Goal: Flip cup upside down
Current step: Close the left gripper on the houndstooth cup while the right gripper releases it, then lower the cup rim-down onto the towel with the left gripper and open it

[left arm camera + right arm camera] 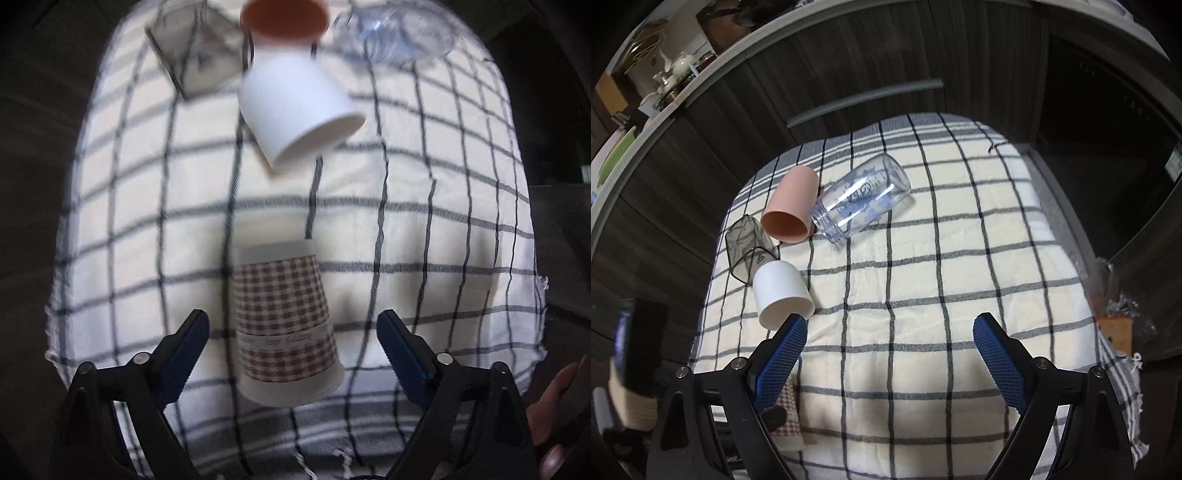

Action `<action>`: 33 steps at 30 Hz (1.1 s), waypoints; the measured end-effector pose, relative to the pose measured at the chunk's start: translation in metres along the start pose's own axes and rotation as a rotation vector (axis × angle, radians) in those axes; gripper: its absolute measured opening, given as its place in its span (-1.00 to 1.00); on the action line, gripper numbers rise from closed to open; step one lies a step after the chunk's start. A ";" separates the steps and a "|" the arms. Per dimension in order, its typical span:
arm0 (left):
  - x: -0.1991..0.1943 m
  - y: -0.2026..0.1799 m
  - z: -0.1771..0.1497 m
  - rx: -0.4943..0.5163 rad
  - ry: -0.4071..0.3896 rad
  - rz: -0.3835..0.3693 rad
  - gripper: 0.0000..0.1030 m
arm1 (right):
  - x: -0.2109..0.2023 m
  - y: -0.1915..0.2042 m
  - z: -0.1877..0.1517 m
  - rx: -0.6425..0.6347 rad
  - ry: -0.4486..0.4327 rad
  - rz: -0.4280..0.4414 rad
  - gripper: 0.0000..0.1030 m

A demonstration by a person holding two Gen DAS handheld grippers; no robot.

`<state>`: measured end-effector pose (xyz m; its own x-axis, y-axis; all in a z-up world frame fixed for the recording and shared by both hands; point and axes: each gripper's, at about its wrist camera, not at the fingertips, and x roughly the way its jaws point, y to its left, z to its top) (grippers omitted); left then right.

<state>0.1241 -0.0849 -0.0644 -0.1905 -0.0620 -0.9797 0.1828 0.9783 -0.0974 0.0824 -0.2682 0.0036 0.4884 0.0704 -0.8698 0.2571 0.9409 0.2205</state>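
Five vessels on one checked cloth [960,258], spread over a cushion-like surface before dark wood panelling [849,55].

Left wrist view, left to right: left gripper [293,328] spread wide, its blue-padded fingers [188,343] either side of the gingham paper cup [286,325] and touching it nowhere. Cup between the fingers, narrow base up and away from the camera, wide rim down and near, slightly blurred and tilted (whether resting on the cloth or just above it, cannot tell). Beyond it, a white cup [295,118] lying on its side, mouth toward the right. At the top edge, a smoky transparent cup [192,55] far left, then a pink cup [284,18] with its mouth facing the camera, then a clear jar [395,33] at right. Fingertips of a hand [557,406] showing at the lower right edge.

Right wrist view, left to right: smoky cup [746,247] on its side at the cloth's left edge, white cup [781,295] just below it and touching the tip of the near finger in the picture, pink cup [790,210] above, clear jar [862,197] with blue print lying right against the pink one. Right gripper [890,332] spread wide over bare cloth, gripping nothing. A sliver of the gingham cup [786,413] visible behind the left finger at bottom.
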 end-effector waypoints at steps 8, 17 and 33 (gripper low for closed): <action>0.023 -0.002 0.025 -0.010 0.175 0.070 0.79 | 0.025 0.002 0.016 0.010 0.066 0.046 0.78; 0.056 -0.002 0.039 -0.030 0.332 0.062 0.69 | 0.049 -0.004 0.019 0.053 0.115 0.100 0.78; 0.030 -0.014 0.033 0.014 0.248 0.097 0.13 | 0.056 -0.012 0.019 0.105 0.122 0.167 0.78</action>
<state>0.1479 -0.1068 -0.0986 -0.4018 0.0843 -0.9119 0.2247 0.9744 -0.0089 0.1227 -0.2814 -0.0393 0.4286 0.2675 -0.8630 0.2700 0.8736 0.4049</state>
